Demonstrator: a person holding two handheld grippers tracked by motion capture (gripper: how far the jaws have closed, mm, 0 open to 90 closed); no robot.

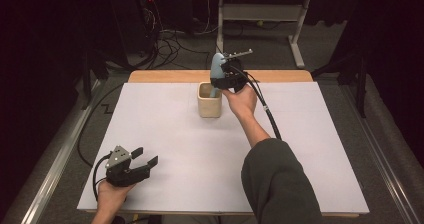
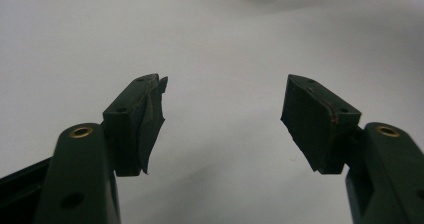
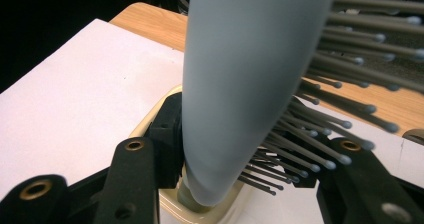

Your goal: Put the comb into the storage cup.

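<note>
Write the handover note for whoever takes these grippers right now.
Right gripper: shut on the hairbrush, holding it upright with the handle end in the cup.
Left gripper: open, empty, low over the white table at the near left.
Done: brush carried to the cup, handle in.
Left: probably let go and draw the gripper back.

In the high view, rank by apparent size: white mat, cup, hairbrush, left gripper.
1. White mat
2. Left gripper, though nearness to the camera enlarges it
3. Cup and hairbrush look alike; the brush is partly hidden.
</note>
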